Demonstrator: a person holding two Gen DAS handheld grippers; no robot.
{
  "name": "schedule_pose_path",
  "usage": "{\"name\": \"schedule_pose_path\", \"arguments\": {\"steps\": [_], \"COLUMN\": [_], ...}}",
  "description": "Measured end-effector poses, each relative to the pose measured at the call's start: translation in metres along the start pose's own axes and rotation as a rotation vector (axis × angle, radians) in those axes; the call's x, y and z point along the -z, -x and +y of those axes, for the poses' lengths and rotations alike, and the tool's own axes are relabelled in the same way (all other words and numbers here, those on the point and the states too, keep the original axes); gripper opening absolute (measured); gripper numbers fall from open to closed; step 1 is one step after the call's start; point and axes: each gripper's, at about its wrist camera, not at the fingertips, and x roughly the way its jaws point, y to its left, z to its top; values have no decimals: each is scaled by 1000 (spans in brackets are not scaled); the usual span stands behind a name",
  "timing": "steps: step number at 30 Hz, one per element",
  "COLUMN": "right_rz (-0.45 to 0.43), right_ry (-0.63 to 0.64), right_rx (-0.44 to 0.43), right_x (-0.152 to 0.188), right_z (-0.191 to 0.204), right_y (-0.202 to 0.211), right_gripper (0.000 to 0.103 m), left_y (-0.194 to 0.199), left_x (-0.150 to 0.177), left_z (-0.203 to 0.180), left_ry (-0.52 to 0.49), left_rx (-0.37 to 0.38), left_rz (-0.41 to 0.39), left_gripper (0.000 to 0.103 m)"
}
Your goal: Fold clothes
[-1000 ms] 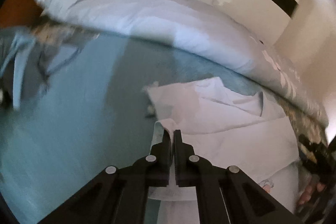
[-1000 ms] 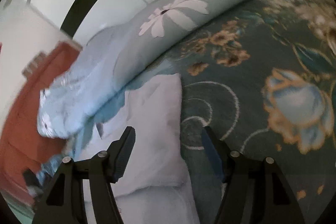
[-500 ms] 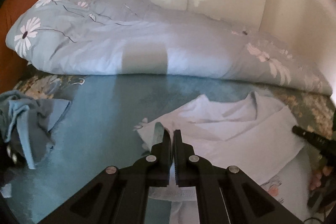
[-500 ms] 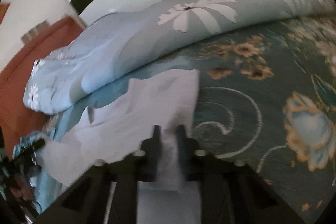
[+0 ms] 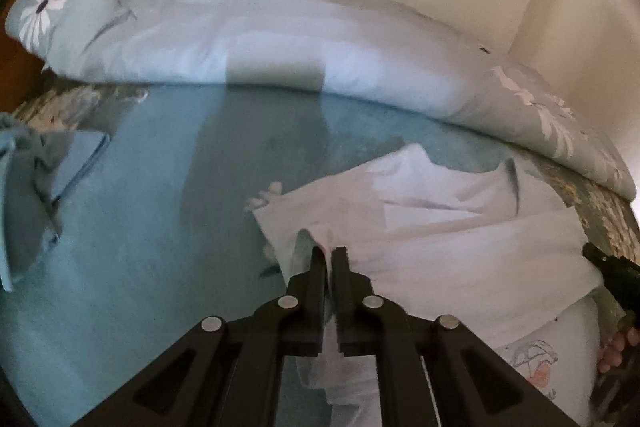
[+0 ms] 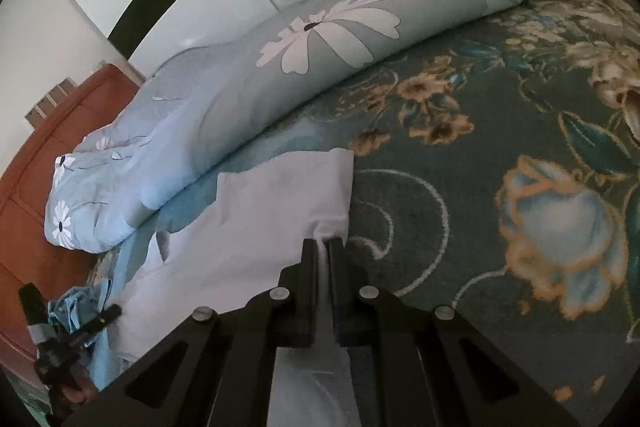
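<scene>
A white garment [image 5: 460, 243] lies partly folded on the bed, with a small printed picture near its lower right. My left gripper [image 5: 329, 252] is shut on the garment's left edge, cloth pinched between its jaws. In the right wrist view the same white garment [image 6: 264, 227] spreads to the left, and my right gripper [image 6: 323, 244] is shut on its right edge. The right gripper's tip and a person's hand [image 5: 618, 351] show at the right edge of the left wrist view. The left gripper appears small at the lower left of the right wrist view.
A rolled pale-blue floral duvet [image 5: 240, 35] lies along the far side of the bed. A crumpled blue garment [image 5: 36, 179] sits at the left. The teal floral bedspread [image 6: 500, 187] stretches right. An orange wooden headboard [image 6: 36, 187] and a white wall stand behind.
My right gripper went from open over the white garment to shut on its right edge. The left gripper stayed shut on the left edge as both views shifted.
</scene>
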Motion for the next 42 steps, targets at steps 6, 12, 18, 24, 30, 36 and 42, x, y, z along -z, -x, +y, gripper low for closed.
{"name": "schedule_pose_path", "arguments": {"steps": [6, 12, 18, 24, 30, 36, 42], "right_rz": [-2, -73, -46, 101, 176, 173, 170], "right_ry": [-13, 37, 66, 178, 157, 223, 242], "right_rx": [39, 134, -96, -11, -29, 40, 94], "right_x": [0, -3, -7, 2, 4, 8, 10], "right_z": [-3, 6, 22, 38, 23, 37, 38], "right_y": [3, 31, 45, 16, 7, 9, 7], "right_gripper": [19, 23, 33, 38, 38, 38, 42], "left_y": [10, 23, 39, 21, 6, 24, 53], "left_x": [-4, -7, 0, 12, 27, 27, 44], "left_z": [8, 34, 8, -8, 4, -3, 1], "left_ry": [28, 115, 79, 8, 23, 39, 67], "left_rx": [-31, -59, 104, 95, 88, 88, 125], "left_rz": [-1, -21, -40, 29, 79, 60, 78], "left_gripper": [9, 11, 14, 17, 18, 18, 26]}}
